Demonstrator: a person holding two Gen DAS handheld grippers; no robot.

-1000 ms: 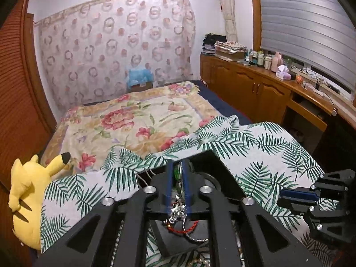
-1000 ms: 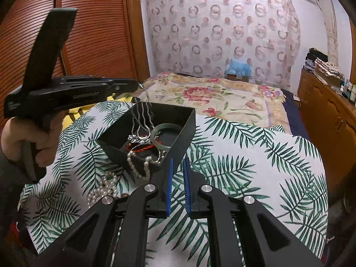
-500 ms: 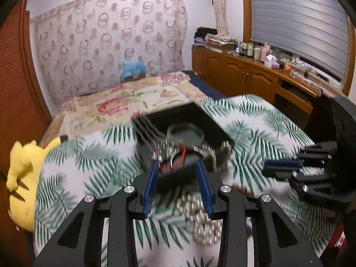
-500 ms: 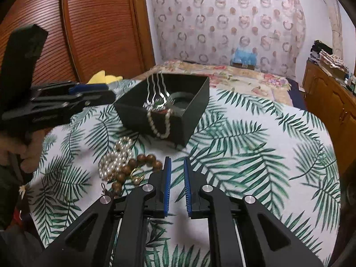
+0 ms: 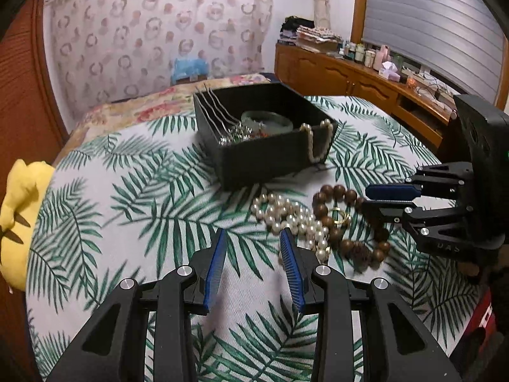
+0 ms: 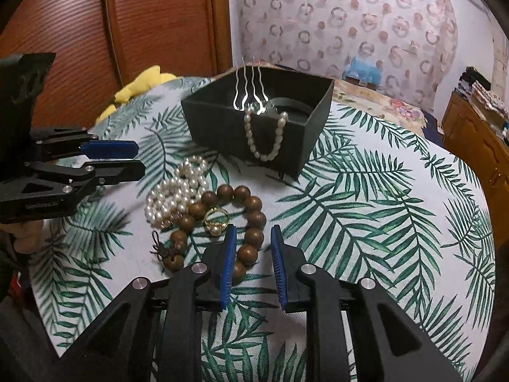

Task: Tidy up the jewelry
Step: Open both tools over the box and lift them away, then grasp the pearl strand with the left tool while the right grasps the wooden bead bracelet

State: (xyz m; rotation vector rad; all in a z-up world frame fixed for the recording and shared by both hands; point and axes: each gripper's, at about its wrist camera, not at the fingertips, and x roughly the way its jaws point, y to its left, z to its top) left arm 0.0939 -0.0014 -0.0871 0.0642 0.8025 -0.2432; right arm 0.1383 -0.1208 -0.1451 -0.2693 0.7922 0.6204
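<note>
A black box (image 5: 254, 162) (image 6: 222, 127) stands on the palm-leaf cloth (image 5: 152, 210). It holds a silver hair fork (image 6: 249, 87) and a green bangle (image 5: 267, 119), and a pearl strand (image 6: 264, 146) hangs over its front wall. In front of it lie a heap of white pearls (image 5: 286, 216) (image 6: 175, 194), a wooden bead bracelet (image 5: 334, 226) (image 6: 251, 213) and a gold ring (image 6: 216, 218) inside that bracelet. My left gripper (image 5: 253, 238) is open and holds nothing, just short of the pearls. My right gripper (image 6: 253, 235) hovers over the bracelet's near beads with its jaws opening, pads clear of them.
A yellow plush toy (image 5: 19, 203) lies at the cloth's left edge. Behind the box is a bed with a floral cover (image 6: 381, 102). A wooden cabinet (image 5: 350, 79) with bottles runs along the right wall. A hand (image 6: 28, 235) holds the left gripper's handle.
The left gripper, earlier shut on a silver and red piece over the box, has let go, opened and drawn back. The right gripper has sunk toward the wooden bracelet and widened.
</note>
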